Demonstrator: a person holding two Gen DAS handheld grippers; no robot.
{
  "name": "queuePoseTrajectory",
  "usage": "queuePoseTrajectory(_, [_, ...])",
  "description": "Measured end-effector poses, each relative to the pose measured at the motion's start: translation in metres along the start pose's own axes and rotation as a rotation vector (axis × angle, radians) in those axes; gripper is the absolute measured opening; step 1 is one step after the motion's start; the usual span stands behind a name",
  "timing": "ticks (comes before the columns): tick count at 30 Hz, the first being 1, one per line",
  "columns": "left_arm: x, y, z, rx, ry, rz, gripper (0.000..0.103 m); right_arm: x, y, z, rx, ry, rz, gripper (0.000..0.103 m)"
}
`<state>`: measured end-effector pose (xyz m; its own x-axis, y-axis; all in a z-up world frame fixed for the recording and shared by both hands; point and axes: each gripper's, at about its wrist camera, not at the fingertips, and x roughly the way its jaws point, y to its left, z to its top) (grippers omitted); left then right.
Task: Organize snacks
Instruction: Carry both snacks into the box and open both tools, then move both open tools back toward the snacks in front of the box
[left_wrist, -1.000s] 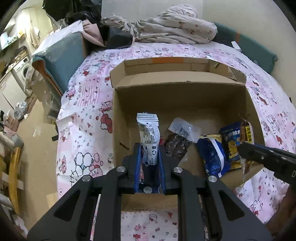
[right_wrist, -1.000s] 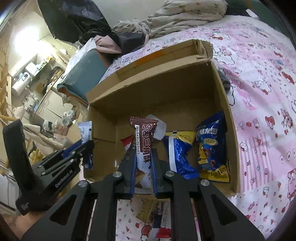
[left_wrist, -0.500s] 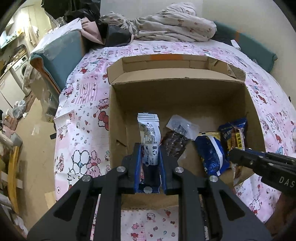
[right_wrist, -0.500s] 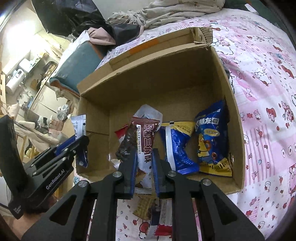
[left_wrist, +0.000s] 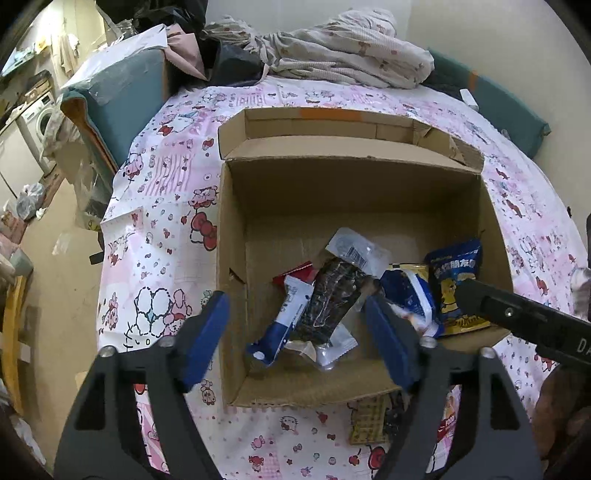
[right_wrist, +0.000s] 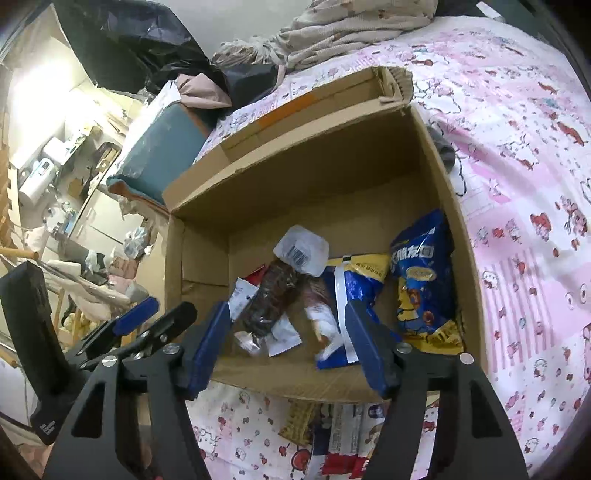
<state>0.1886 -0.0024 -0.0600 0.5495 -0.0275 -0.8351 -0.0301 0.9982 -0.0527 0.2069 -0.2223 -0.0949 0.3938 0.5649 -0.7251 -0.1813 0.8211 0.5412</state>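
Observation:
An open cardboard box (left_wrist: 231, 221) (right_wrist: 173, 266) stands on the pink patterned bedsheet and holds several snack packets. My left gripper (left_wrist: 297, 326) hovers over the box's near edge. Its jaws are opening with nothing pressed between them. The white-and-blue packet (left_wrist: 286, 321) lies loose in the box below, against a dark clear-wrapped snack (left_wrist: 332, 299). My right gripper (right_wrist: 288, 319) hangs over the same edge, jaws also opening. The brown packet (right_wrist: 319, 314) is blurred and loose beneath it. Two blue bags (right_wrist: 421, 284) (left_wrist: 456, 280) lean at the box's right side.
More snack packets (right_wrist: 332, 428) (left_wrist: 369, 417) lie on the sheet in front of the box. A crumpled blanket (left_wrist: 343, 51) and a teal cushion (left_wrist: 122, 99) sit beyond it. The bed's edge drops to the floor (left_wrist: 48, 258) on the left.
Both grippers went from shut on their packets to wide apart. The white-and-blue packet and the brown packet dropped into the box. Neither hand shifted much.

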Motion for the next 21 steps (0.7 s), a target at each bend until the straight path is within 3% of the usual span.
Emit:
queuePoseTrajectory(17, [-0.023, 0.002, -0.003, -0.002, -0.041, -0.003, 0.075, -0.023, 0.005, -0.001, 0.002, -0.051, -0.019, 0.068])
queuePoseTrajectory(21, [-0.032, 0.004, -0.008, -0.029, -0.043, -0.035, 0.075, -0.033, 0.003, -0.006, 0.016, -0.062, -0.024, 0.068])
